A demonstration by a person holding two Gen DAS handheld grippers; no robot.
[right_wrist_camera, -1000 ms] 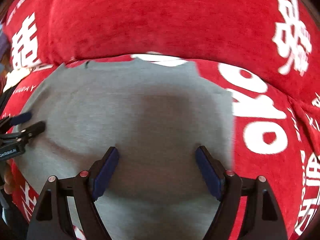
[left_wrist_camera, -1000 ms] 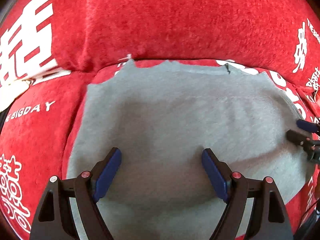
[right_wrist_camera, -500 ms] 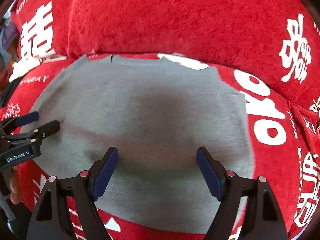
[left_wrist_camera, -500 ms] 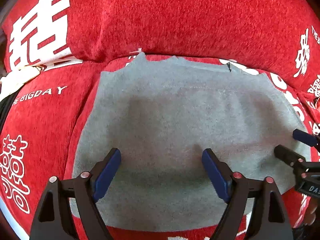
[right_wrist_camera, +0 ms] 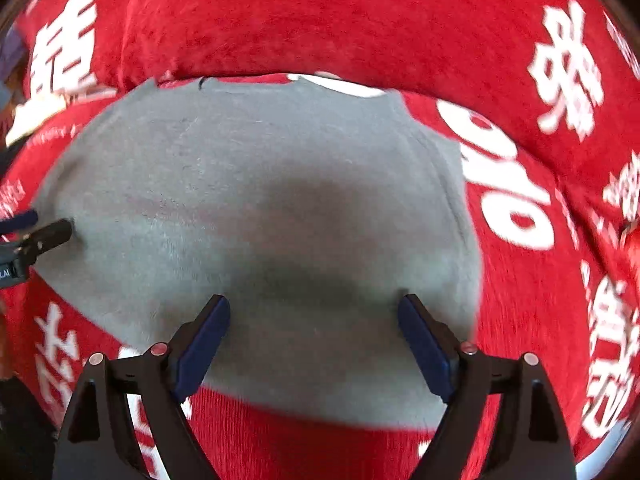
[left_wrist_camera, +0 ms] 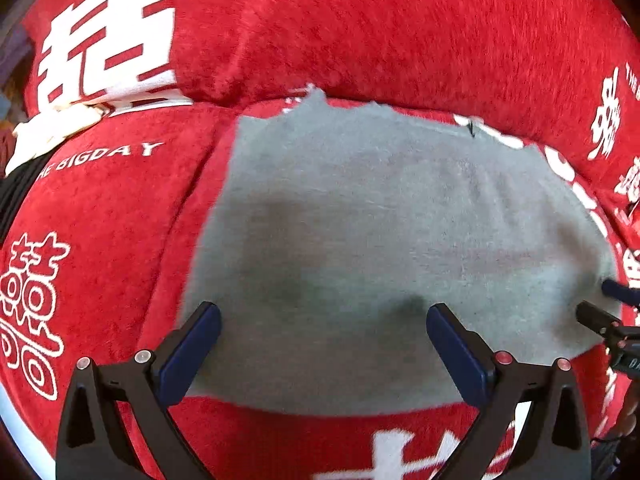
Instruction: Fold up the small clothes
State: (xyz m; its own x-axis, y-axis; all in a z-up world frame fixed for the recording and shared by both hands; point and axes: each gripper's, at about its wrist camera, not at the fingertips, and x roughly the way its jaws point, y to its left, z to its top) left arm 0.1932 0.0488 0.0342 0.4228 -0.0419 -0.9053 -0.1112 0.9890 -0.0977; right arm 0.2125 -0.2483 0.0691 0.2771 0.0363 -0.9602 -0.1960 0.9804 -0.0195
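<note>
A grey garment (left_wrist_camera: 380, 240) lies flat as a folded rectangle on a red plush cover with white lettering. My left gripper (left_wrist_camera: 323, 334) hovers above its near left part, jaws wide and still opening, nothing between the blue pads. The same grey garment (right_wrist_camera: 256, 216) fills the right wrist view. My right gripper (right_wrist_camera: 314, 328) hangs over its near right part, jaws opening and empty. The right gripper's fingers (left_wrist_camera: 604, 316) show at the garment's right edge in the left wrist view. The left gripper's fingers (right_wrist_camera: 44, 232) show at the garment's left edge in the right wrist view.
A big red cushion (left_wrist_camera: 360, 28) rises right behind the garment. The red cover (left_wrist_camera: 92, 248) spreads to the left and the same red cover (right_wrist_camera: 532, 280) to the right. A white and black item (left_wrist_camera: 44, 136) lies at the far left by the cushion.
Both grippers have drawn back toward the near edge, so the garment's front hem and the red cover below it now show. Both pairs of jaws stand wider than before.
</note>
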